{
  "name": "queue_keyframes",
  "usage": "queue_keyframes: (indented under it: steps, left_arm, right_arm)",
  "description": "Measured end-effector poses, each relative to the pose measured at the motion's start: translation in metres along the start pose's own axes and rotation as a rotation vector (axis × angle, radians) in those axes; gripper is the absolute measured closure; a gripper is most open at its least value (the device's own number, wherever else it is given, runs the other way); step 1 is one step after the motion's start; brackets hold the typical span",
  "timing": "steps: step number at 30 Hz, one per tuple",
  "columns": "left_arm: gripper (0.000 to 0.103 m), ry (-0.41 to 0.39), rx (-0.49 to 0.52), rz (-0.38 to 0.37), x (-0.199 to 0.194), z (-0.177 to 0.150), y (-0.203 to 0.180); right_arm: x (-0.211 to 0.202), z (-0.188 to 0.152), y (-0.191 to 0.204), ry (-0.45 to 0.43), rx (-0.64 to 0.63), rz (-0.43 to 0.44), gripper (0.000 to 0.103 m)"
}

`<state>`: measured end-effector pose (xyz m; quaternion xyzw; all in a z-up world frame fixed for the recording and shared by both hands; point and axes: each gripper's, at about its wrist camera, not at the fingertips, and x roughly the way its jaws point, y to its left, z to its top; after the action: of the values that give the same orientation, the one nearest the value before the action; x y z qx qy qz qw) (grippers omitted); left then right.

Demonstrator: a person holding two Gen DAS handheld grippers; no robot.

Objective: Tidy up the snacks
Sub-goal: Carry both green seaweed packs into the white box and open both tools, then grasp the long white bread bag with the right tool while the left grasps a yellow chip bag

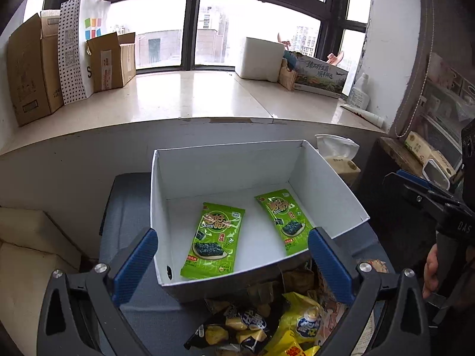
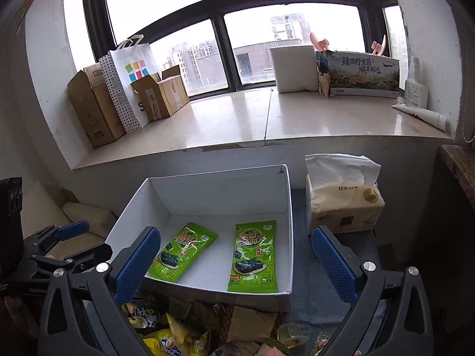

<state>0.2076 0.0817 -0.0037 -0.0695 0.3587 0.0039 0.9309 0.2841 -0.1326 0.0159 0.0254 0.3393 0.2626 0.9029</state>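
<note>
Now left gripper (image 1: 233,255) spread wide, empty, right gripper (image 2: 236,256) likewise, two green seaweed snack packets (image 1: 213,240) (image 2: 253,259) at twelve o'clock in white cardboard box (image 1: 225,163).

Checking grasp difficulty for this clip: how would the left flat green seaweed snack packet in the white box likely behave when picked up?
The left flat green seaweed snack packet probably flexes, being thin film. Likely light, since it lies flat. Its glossy surface may slip, and lying flush on the white cardboard box floor leaves little edge to pinch.
</note>
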Motion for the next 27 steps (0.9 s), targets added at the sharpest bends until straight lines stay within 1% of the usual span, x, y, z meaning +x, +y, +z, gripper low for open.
queue_keyframes:
  steps: [2,4,6,8,11,13,16,17,20,22,24,27]
  left_arm:
    - [0.000,-0.024,0.016,0.012,-0.022,-0.016,-0.005]
    - [0.000,-0.043,0.030,0.013,-0.043,-0.034,-0.011]
    - [0.000,-0.060,0.024,0.004,-0.063,-0.053,-0.014]
    - [0.000,-0.059,0.022,-0.011,-0.078,-0.073,-0.018]
    - [0.000,-0.061,0.017,-0.001,-0.095,-0.100,-0.023]
    - [0.000,-0.058,0.006,0.011,-0.102,-0.116,-0.025]
    - [0.000,-0.042,0.022,0.024,-0.108,-0.135,-0.031]
    - [0.000,-0.040,0.031,0.031,-0.109,-0.139,-0.032]
    - [0.000,-0.032,0.041,0.029,-0.113,-0.148,-0.034]
    - [0.000,-0.024,0.038,0.017,-0.113,-0.151,-0.033]
    - [0.000,-0.022,0.033,0.022,-0.113,-0.154,-0.032]
    - [0.000,-0.009,0.026,0.013,-0.110,-0.158,-0.029]
  right_arm:
    - [-0.029,-0.016,0.003,-0.041,-0.004,0.016,0.000]
    - [-0.056,-0.036,0.006,-0.061,0.002,0.049,0.000]
    - [-0.080,-0.062,0.007,-0.066,0.019,0.057,0.000]
    - [-0.098,-0.090,0.009,-0.056,0.034,0.044,0.000]
    - [-0.113,-0.133,0.006,-0.030,0.066,0.001,0.000]
    - [-0.112,-0.158,0.001,0.013,0.104,-0.023,0.000]
    - [-0.094,-0.185,-0.005,0.134,0.125,-0.030,0.000]
    - [-0.087,-0.191,-0.006,0.158,0.127,-0.032,0.000]
    - [-0.068,-0.196,-0.011,0.212,0.146,-0.020,0.000]
    - [-0.055,-0.196,-0.015,0.227,0.174,0.003,0.000]
    - [-0.042,-0.195,-0.018,0.246,0.198,0.029,0.000]
    - [-0.026,-0.191,-0.020,0.261,0.225,0.045,0.000]
